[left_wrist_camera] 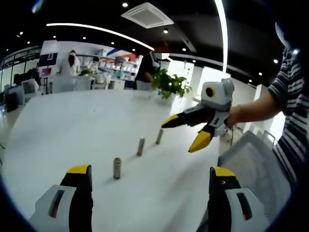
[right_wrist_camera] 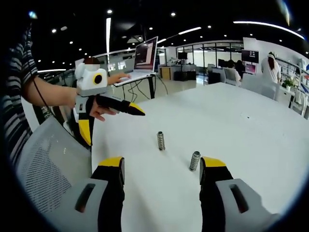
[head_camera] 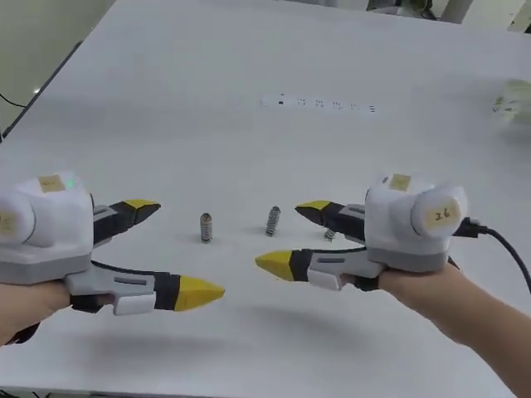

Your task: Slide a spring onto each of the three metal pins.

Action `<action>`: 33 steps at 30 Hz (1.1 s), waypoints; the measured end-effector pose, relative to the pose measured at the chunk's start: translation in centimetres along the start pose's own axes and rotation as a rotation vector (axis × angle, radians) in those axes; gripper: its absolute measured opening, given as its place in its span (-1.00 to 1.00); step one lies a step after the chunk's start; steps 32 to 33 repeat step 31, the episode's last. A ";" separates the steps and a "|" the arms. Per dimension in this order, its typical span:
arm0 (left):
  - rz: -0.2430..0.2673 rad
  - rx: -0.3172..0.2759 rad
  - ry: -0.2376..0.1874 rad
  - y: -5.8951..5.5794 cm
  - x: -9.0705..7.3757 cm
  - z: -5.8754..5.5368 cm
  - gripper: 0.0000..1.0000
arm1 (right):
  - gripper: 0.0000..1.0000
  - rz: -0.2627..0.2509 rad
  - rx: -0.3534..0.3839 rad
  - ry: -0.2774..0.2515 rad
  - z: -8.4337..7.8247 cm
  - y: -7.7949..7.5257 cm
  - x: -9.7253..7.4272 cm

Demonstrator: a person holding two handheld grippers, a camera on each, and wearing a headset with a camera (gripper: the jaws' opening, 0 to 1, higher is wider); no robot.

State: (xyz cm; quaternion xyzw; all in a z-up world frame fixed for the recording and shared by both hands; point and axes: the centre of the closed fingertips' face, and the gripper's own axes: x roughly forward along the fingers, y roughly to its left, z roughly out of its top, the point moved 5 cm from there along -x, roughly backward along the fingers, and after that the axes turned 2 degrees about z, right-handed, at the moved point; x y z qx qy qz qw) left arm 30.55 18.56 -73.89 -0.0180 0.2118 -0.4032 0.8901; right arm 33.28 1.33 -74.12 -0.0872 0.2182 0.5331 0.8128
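Note:
Three short upright metal pieces stand in a row on the white table (head_camera: 249, 149). The left one (head_camera: 206, 227) and the middle one (head_camera: 272, 220) look coiled like springs; the third (head_camera: 329, 235) is half hidden behind my right gripper. My left gripper (head_camera: 170, 247) is open, left of the row, with nothing between its jaws. Facing it from the right, my right gripper (head_camera: 292, 235) is open and empty too. The left gripper view has all three pieces (left_wrist_camera: 117, 167) (left_wrist_camera: 140, 146) (left_wrist_camera: 159, 136) ahead of its own gripper (left_wrist_camera: 150, 171). Two (right_wrist_camera: 161, 140) (right_wrist_camera: 194, 161) stand before my right gripper (right_wrist_camera: 161, 162).
A power strip (head_camera: 319, 104) is set into the table further back. A pale green object (head_camera: 514, 106) lies at the far right edge. A mesh chair (right_wrist_camera: 46, 169) stands by the table's near side, and a laptop (right_wrist_camera: 147, 53) sits on a neighbouring desk.

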 end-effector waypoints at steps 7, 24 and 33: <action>-0.018 -0.001 -0.016 -0.1 -0.5 0.1 0.96 | 0.62 -0.043 0.005 -0.035 -0.9 -0.4 -2.2; -0.014 -0.011 -0.081 -0.2 -1.3 0.6 0.96 | 0.98 -0.146 0.153 -0.232 -3.4 -2.4 -7.7; 0.013 -0.020 -0.086 0.2 -1.8 0.3 0.97 | 0.98 -0.159 0.122 -0.192 -4.4 -2.8 -8.5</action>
